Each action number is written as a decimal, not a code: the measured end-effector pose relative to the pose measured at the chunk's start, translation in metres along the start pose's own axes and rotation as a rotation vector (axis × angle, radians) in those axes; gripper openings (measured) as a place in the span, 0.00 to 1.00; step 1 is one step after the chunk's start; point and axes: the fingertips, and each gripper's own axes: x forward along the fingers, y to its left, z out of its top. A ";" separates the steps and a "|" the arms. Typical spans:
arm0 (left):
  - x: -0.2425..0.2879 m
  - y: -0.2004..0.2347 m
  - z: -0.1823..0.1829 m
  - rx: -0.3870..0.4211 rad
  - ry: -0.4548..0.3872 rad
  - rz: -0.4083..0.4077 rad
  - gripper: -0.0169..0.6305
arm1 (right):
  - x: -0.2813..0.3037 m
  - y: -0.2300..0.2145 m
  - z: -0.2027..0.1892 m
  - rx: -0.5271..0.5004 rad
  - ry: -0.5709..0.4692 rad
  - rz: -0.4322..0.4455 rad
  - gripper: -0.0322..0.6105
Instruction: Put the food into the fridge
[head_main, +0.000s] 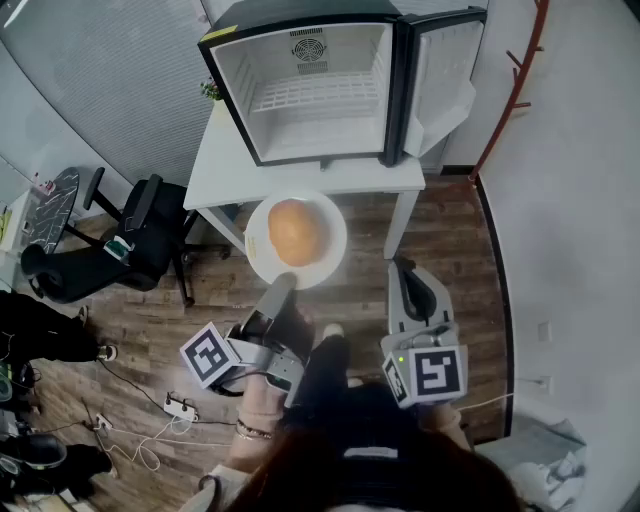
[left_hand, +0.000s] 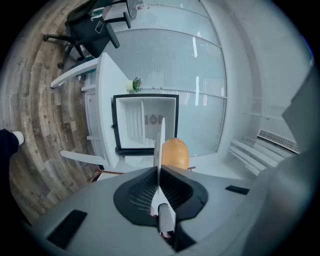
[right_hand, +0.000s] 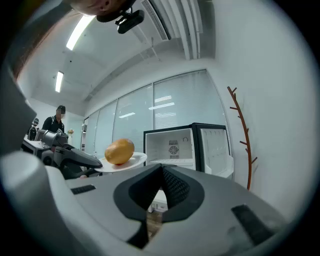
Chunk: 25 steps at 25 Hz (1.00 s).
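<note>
An orange-brown round loaf (head_main: 297, 232) lies on a white plate (head_main: 326, 266) held in the air just in front of the table. My left gripper (head_main: 283, 284) is shut on the plate's near rim. In the left gripper view the plate (left_hand: 159, 142) stands edge-on between the jaws, with the loaf (left_hand: 175, 154) to its right. The small black fridge (head_main: 310, 90) stands on the white table (head_main: 300, 176) with its door (head_main: 441, 70) swung open to the right and its white shelves bare. My right gripper (head_main: 411, 276) hovers shut and holds nothing, to the right of the plate.
A black office chair (head_main: 130, 240) stands left of the table. A power strip with cables (head_main: 181, 405) lies on the wooden floor. A reddish coat stand (head_main: 512, 90) leans by the right wall. A small plant (head_main: 212, 90) sits beside the fridge. A person (right_hand: 54, 122) stands far off.
</note>
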 end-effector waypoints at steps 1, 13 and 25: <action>0.003 0.000 0.001 0.000 0.002 0.000 0.05 | 0.003 -0.001 0.000 -0.004 -0.001 0.001 0.04; 0.043 0.008 0.035 -0.023 0.027 0.013 0.05 | 0.053 -0.009 0.003 0.002 -0.005 -0.035 0.04; 0.090 0.019 0.088 -0.034 0.081 0.002 0.05 | 0.120 -0.011 -0.001 -0.014 0.011 -0.092 0.04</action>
